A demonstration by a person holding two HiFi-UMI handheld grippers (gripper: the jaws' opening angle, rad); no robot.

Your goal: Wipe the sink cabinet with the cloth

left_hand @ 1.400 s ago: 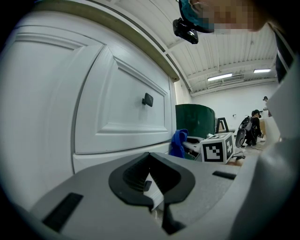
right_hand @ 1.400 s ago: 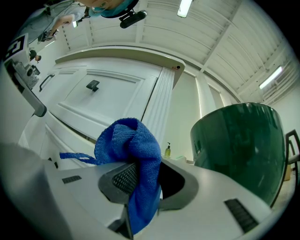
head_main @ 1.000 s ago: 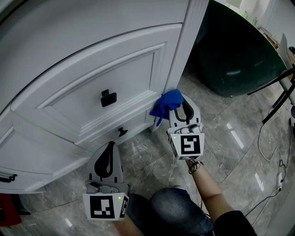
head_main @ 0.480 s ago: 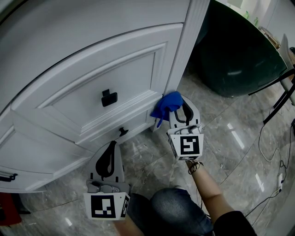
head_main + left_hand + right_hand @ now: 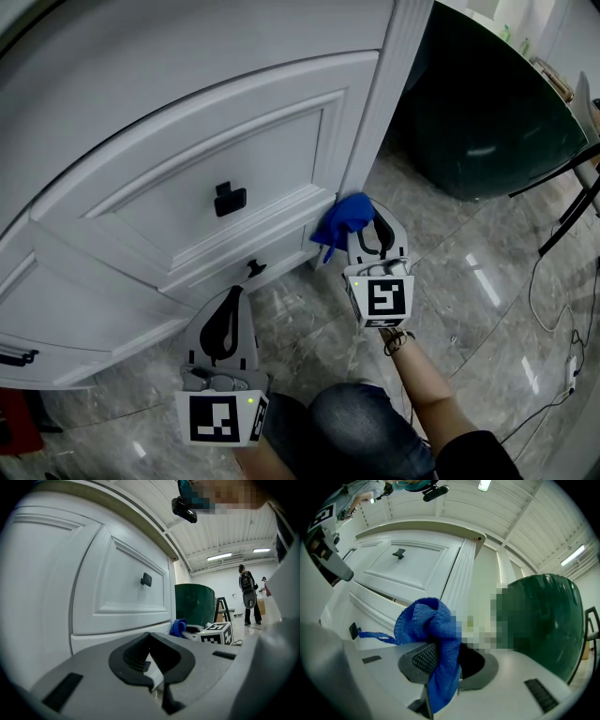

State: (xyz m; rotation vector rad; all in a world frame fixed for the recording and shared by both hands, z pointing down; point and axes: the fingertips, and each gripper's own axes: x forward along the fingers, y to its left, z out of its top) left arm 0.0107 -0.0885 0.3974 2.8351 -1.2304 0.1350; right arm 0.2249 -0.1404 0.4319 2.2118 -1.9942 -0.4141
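In the head view, the jaws of the right gripper [image 5: 364, 223] are seen pinched on the blue cloth [image 5: 341, 216]. The jaws of the left gripper [image 5: 228, 302] are pressed together on nothing. The cloth is held at the lower right corner of the door of the sink cabinet [image 5: 187, 141], just beside the foot of the fluted corner post [image 5: 380, 103]. Whether it is touching the wood cannot be told from here. The left gripper is held low, near the cabinet's bottom edge and well apart from the cloth, on the far side of the small lower handle [image 5: 250, 269].

In the left gripper view, the two dark pads are shown meeting at their tips, with only a thin bright slit behind them and no object between. The cloth [image 5: 178, 626] is seen further along the cabinet's bottom edge, below and beyond the black knob [image 5: 146, 579].

In the right gripper view, the cloth [image 5: 426, 620] is clamped in a fold between the pads, its bulk bunched above them and a tail hanging below. The door panel and the post stand close ahead.

No wet streak or wiped patch can be made out on the white paint, so what is done cannot be judged. The wiping is judged to be under way at this corner, with the door panel and the front beside it apparently left to cover.
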